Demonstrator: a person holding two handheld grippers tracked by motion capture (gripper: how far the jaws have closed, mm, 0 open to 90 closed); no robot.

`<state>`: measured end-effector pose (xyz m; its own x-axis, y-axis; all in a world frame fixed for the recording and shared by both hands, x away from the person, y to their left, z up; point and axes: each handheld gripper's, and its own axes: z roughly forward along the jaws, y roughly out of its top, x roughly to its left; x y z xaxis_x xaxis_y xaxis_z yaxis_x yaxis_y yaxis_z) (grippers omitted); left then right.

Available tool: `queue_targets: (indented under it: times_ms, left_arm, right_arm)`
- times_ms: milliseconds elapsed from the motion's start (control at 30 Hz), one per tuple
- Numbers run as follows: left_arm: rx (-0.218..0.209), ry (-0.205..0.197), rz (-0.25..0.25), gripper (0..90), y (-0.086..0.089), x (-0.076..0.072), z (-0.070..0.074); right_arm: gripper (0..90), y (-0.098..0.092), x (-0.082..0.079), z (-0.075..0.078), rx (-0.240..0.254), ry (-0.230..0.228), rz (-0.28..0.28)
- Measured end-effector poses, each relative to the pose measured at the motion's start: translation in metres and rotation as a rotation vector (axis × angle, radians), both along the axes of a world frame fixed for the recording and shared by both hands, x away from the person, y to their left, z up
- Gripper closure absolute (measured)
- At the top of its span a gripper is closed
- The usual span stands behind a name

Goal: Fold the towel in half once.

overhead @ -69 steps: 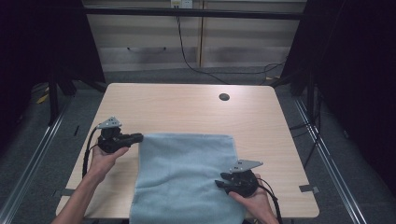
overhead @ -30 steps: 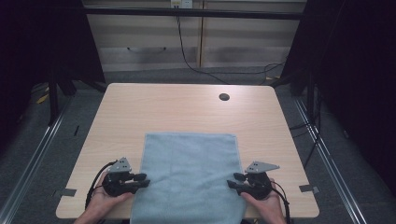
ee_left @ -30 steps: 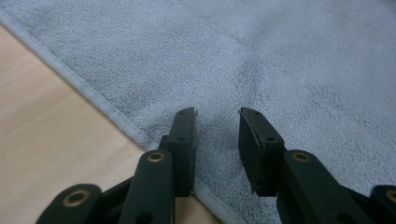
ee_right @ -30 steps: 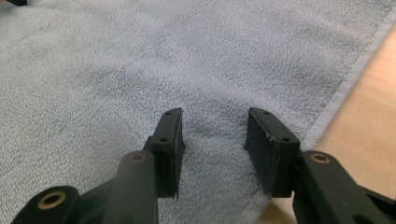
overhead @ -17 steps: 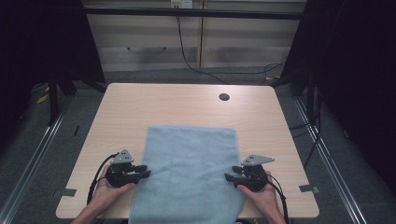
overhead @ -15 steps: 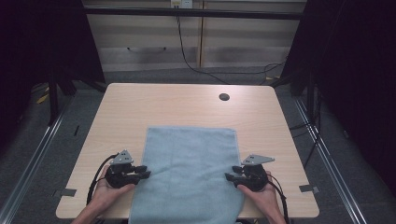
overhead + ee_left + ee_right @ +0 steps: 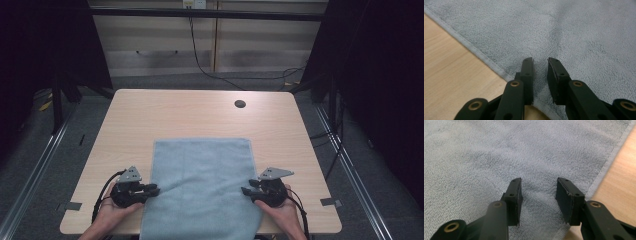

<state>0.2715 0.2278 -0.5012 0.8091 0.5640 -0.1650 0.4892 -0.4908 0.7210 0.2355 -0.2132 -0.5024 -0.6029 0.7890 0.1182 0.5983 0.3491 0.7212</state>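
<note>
One light blue towel (image 7: 200, 185) is lying flat on the near half of a wooden table (image 7: 195, 117), and its near end is reaching the table edge closest to the person. The towel is rectangular, its fabric is soft terry with a fine, grainy pile, and a narrow stitched hem is running along each long side. The table top is pale wood with a light grain, smooth, with rounded corners and one small dark round hole (image 7: 240, 104) near the far edge. Two grippers are working, one at each long side of the towel, and each one is black with a grey three-cornered plate on top. The left gripper (image 7: 540, 61) is sitting over the left hem; its jaws have just been closing and are now standing narrow, with a small gap between the flat black pads and a strip of towel fabric lying in this gap, but the pads are not pressing it together. The right gripper (image 7: 538, 182) is resting over the right hem with its jaws standing wider apart, and the towel pile is lying between them without being pinched. Each gripper has two straight black fingers with brass-coloured rivets at the joints. Two hands are holding the grippers from the near edge, and one black cable is trailing from each.
</note>
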Motion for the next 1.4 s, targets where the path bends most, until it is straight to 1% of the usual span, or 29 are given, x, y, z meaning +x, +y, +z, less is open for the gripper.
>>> queue_targets:
  times_ms: [100,133,167,233,267,300,333,367,433,467,500,533,567,667,733,767,800,833,900,967,1000,1067,1100,1167,1233,1267,1333,1367,1400]
  left_arm:
    - [-0.013,0.013,-0.011,74.9,0.001,-0.005,0.0]
    - [-0.012,0.016,-0.013,74.9,0.001,-0.007,0.0]
    - [-0.014,0.017,-0.014,74.9,0.002,-0.012,0.0]
    - [-0.025,0.01,-0.031,74.9,0.005,-0.021,-0.001]
    - [-0.027,0.02,-0.033,74.9,0.006,-0.023,-0.001]
    - [-0.037,0.037,-0.028,74.9,0.006,-0.025,-0.001]
    - [-0.04,0.042,-0.029,74.9,0.006,-0.027,-0.001]
    - [-0.035,0.035,-0.041,74.8,0.006,-0.029,0.0]
    - [-0.034,0.038,-0.047,74.6,0.004,-0.031,0.0]
    - [-0.03,0.031,-0.052,73.4,0.004,-0.032,0.0]
    - [-0.034,0.04,-0.058,71.4,0.004,-0.031,0.0]
    - [-0.039,0.048,-0.058,70.3,0.004,-0.03,0.0]
    - [-0.046,0.055,-0.056,69.2,0.004,-0.029,0.0]
    - [-0.051,0.052,-0.059,65.4,0.003,-0.026,0.002]
    - [-0.058,0.047,-0.056,63.7,0.002,-0.022,0.004]
    - [-0.062,0.039,-0.052,62.7,0.001,-0.018,0.007]
    - [-0.085,0.03,-0.034,62.0,0.002,-0.011,0.012]
    - [-0.111,0.039,-0.023,61.8,0.002,-0.005,0.015]
    - [-0.115,0.017,0.0,61.5,0.003,0.009,0.021]
    - [-0.125,0.024,0.022,61.6,0.003,0.021,0.023]
    - [-0.127,0.019,0.037,62.0,0.004,0.028,0.023]
    - [-0.127,0.019,0.059,62.2,0.005,0.039,0.023]
    - [-0.122,0.01,0.065,62.2,0.006,0.043,0.023]
    - [-0.142,0.012,0.086,62.2,0.01,0.052,0.02]
    - [-0.127,0.028,0.099,62.2,0.012,0.058,0.017]
    - [-0.121,0.026,0.108,62.2,0.014,0.061,0.015]
    - [-0.116,0.04,0.107,62.1,0.014,0.067,0.014]
    - [-0.099,0.033,0.11,61.6,0.014,0.071,0.014]
    - [-0.108,0.028,0.117,61.3,0.014,0.073,0.014]
  right_arm:
    - [56.0,0.0,-0.005,0.001,-0.011,-0.002,0.013]
    - [56.0,0.0,-0.007,0.001,-0.007,0.003,0.016]
    - [55.9,0.0,-0.009,0.001,0.001,0.007,0.011]
    - [56.0,-0.001,-0.015,0.001,0.0,0.008,0.027]
    - [56.0,0.0,-0.019,0.002,-0.003,0.015,0.032]
    - [56.0,0.0,-0.023,0.002,-0.006,0.012,0.04]
    - [56.0,0.001,-0.027,0.002,-0.011,0.012,0.044]
    - [56.0,0.002,-0.03,0.003,-0.013,0.015,0.049]
    - [56.0,0.005,-0.036,0.004,-0.026,0.019,0.063]
    - [55.9,0.006,-0.037,0.005,-0.024,0.032,0.067]
    - [55.1,0.006,-0.036,0.005,-0.018,0.036,0.074]
    - [52.5,0.004,-0.032,0.006,-0.011,0.042,0.079]
    - [50.8,0.002,-0.026,0.007,0.005,0.038,0.069]
    - [51.6,-0.005,-0.005,0.015,0.045,-0.004,0.028]
    - [52.3,-0.007,0.014,0.02,0.053,-0.022,0.014]
    - [52.8,-0.008,0.021,0.021,0.047,-0.026,0.006]
    - [53.1,-0.009,0.032,0.022,0.045,-0.025,-0.005]
    - [54.7,-0.01,0.043,0.024,0.051,-0.022,-0.015]
    - [55.9,-0.012,0.063,0.025,0.044,-0.027,-0.036]
    - [57.3,-0.014,0.077,0.026,0.043,-0.025,-0.044]
    - [57.4,-0.015,0.084,0.025,0.045,-0.023,-0.055]
    - [57.5,-0.016,0.094,0.023,0.053,-0.011,-0.06]
    - [57.9,-0.017,0.098,0.021,0.047,-0.008,-0.066]
    - [58.5,-0.018,0.105,0.015,0.041,0.002,-0.068]
    - [58.6,-0.019,0.111,0.009,0.034,0.004,-0.086]
    - [58.7,-0.02,0.113,0.006,0.037,0.007,-0.09]
    - [58.3,-0.024,0.118,0.001,0.032,0.001,-0.118]
    - [58.2,-0.027,0.12,-0.001,0.035,0.008,-0.13]
    - [57.5,-0.029,0.122,-0.003,0.035,0.007,-0.144]
